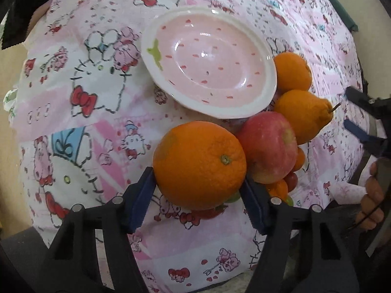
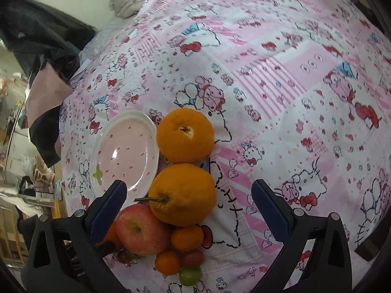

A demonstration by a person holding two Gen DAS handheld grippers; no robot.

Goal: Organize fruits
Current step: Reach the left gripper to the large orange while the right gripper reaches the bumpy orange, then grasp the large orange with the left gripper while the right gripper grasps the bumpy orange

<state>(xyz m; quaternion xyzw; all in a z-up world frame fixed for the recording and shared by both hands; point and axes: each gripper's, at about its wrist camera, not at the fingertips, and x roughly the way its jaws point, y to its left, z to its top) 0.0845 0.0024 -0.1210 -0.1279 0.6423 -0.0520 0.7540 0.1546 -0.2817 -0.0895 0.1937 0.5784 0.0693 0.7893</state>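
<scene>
A cartoon-print pink and white cloth (image 2: pixel 281 78) covers the tabletop, its cotton surface lightly rumpled, with the fruit bunched at one spot beside the only dish. The glossy pink plate (image 1: pixel 210 63), oval with a broad white rim and red flecks, holds nothing, so by the look of things the sorting has barely begun: no fruit has reached it. The left claw (image 1: pixel 199 190) is clenched on a large orange (image 1: pixel 199 164), round and pebble-skinned, its blue pads pressed to either side; whether the orange has left the cloth cannot be told. Just behind it and touching sits a smooth red apple (image 1: pixel 267 146), streaked yellow. Two knobbly, loose-skinned citrus lie next: the necked one with a dry stem (image 2: pixel 182 194) and a rounder one (image 2: pixel 184 135) close against the plate's rim. The right claw (image 2: pixel 189 204) hangs released, its jaws spread wide on either side of the stemmed citrus, gripping nothing. Smallest of the heap are two little mandarins (image 2: pixel 187 238), a dark red grape (image 2: pixel 193 257) and a green grape (image 2: pixel 190 276), all on the cloth.
</scene>
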